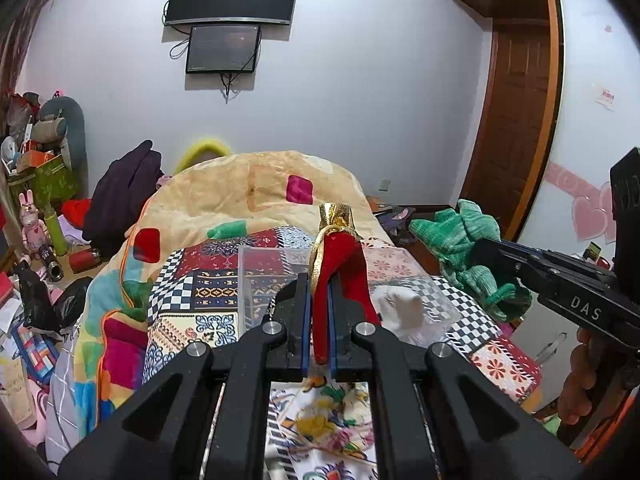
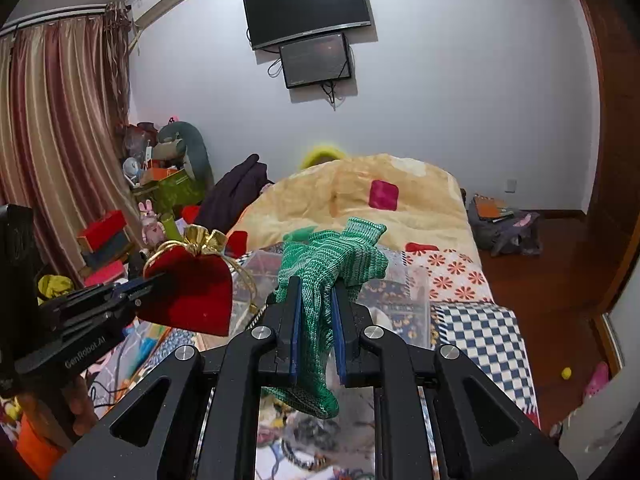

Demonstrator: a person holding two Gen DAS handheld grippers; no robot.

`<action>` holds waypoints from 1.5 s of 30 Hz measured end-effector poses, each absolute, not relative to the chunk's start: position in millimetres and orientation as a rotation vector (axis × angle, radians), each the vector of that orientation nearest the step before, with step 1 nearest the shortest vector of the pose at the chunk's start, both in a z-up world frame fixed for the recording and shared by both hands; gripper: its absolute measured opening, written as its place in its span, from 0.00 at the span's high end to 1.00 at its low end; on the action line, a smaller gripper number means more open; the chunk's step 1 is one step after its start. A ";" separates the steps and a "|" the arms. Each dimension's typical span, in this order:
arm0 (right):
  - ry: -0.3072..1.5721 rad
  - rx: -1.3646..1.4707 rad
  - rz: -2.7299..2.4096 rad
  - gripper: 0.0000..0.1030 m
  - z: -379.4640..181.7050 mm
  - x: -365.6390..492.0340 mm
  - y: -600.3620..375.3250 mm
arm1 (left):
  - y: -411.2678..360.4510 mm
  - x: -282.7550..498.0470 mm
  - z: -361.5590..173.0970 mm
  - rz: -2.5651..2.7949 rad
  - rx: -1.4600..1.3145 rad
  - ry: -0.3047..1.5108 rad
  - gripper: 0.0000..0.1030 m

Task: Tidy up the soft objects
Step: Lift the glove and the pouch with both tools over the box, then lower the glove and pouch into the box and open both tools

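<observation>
Pouches: I count one red pouch [image 1: 340, 280], upright, gold neck up, clamped by my left gripper [image 1: 320, 320].
Knits: one green knit [image 2: 324, 300], hanging lengthwise, pinched by my right gripper [image 2: 316, 324].

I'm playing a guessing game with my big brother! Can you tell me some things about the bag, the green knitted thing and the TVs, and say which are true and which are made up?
1. The left gripper has its jaws closed on a red velvet pouch with a gold top. True.
2. The right gripper is empty. False: its jaws pinch a green knitted cloth.
3. Two dark screens hang on the wall, a big TV above a smaller screen. True.
4. The red velvet pouch lies flat on the bed. False: it is held up in the air over a clear plastic box.
5. The blanket heaped on the bed is plain blue. False: it is yellowish with coloured patches.
</observation>
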State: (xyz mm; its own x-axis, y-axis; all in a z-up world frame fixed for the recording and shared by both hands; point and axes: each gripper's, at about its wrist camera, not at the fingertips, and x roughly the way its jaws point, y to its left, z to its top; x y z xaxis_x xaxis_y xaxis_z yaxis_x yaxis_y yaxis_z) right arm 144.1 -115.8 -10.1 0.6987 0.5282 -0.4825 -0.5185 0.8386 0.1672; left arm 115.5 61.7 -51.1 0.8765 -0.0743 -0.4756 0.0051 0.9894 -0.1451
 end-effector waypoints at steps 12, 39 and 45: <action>0.670 0.009 0.599 0.88 -47.2 189.8 -90.4 | 68.0 169.6 -91.0 -0.010 -0.109 0.613 0.94; 0.676 -0.059 0.557 0.35 -38.9 186.1 -96.0 | 60.9 161.8 -81.3 -0.017 -0.075 0.600 0.45; 0.587 -0.055 0.540 0.20 -16.0 160.6 -108.4 | 56.5 135.8 -60.3 -0.032 -0.086 0.549 0.35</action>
